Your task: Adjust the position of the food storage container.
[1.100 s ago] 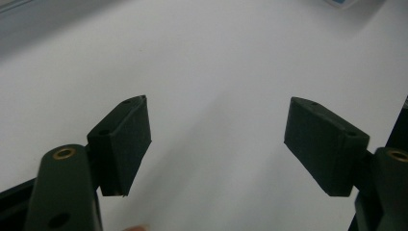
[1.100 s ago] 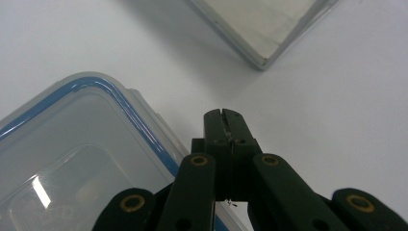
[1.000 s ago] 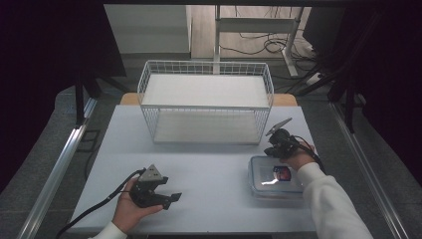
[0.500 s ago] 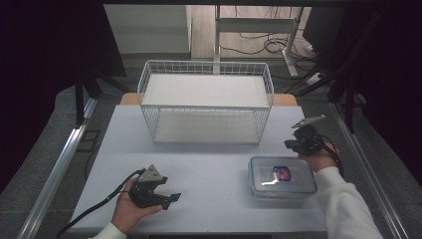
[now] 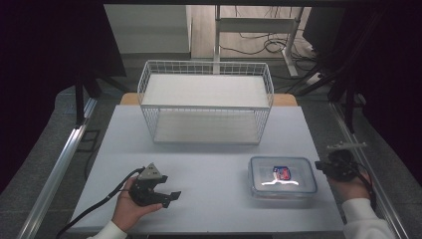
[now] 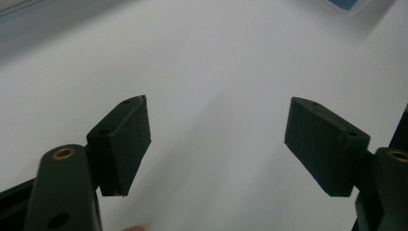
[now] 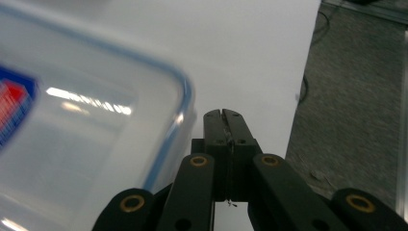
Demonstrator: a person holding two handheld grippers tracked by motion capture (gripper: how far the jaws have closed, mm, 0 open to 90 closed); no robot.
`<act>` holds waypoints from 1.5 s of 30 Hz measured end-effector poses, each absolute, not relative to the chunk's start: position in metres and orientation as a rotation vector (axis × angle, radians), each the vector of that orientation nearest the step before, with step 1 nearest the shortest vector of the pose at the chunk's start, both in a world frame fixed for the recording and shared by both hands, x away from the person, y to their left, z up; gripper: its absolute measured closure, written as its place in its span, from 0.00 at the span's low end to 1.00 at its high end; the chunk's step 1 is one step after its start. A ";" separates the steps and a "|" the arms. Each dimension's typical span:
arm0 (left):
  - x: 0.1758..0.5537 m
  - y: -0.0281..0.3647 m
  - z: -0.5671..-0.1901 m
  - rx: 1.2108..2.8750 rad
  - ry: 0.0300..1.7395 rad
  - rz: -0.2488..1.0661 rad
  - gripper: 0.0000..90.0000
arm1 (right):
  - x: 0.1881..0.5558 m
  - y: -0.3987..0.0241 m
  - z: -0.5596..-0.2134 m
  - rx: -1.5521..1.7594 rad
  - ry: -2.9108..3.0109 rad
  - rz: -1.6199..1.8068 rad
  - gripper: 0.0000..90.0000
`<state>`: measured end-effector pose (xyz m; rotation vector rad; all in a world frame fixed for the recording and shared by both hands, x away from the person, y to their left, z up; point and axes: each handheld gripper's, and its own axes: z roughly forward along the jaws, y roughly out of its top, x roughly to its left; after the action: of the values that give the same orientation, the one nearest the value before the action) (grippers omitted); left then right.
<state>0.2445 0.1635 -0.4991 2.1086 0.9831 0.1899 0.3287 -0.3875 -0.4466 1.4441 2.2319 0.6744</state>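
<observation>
A clear plastic food box [image 5: 282, 176] with a blue-rimmed lid and a red and blue label lies flat on the white table [image 5: 209, 164] at the front right. My right gripper [image 5: 321, 167] hovers at the box's right side near the table's right edge, jaws shut with nothing between them. In the right gripper view the shut jaws [image 7: 224, 118] stand just right of the box's rounded corner [image 7: 96, 139]. My left gripper [image 5: 169, 195] rests at the front left in a hand, jaws open and empty. Its black pads [image 6: 122, 139] stand wide apart over bare table.
A white wire basket [image 5: 206, 104] stands at the back middle of the table. A metal rail [image 5: 54, 174] runs along the left side. Grey floor [image 7: 356, 110] lies past the table's right edge. A cable trails from the left gripper toward the front edge.
My right gripper has moved from behind the box out to its right side, toward the table's right edge. The box and the left gripper have stayed in place.
</observation>
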 end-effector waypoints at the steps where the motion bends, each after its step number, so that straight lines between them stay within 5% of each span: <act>1: 0.244 0.164 -0.498 2.101 0.985 0.193 0.26 | 0.322 -0.388 -0.456 1.458 2.234 0.657 0.99; 16: 0.245 0.166 -0.497 2.105 0.989 0.202 0.26 | 0.320 -0.374 -0.469 1.432 2.309 0.642 0.99; 45: 0.244 0.178 -0.490 2.054 1.018 0.239 0.26 | 0.332 -0.268 -0.479 1.210 2.500 0.731 0.99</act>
<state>0.2439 0.1784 -0.4895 2.0542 1.0181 0.2393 0.3316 -0.2681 -0.4795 1.2098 2.4998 0.7306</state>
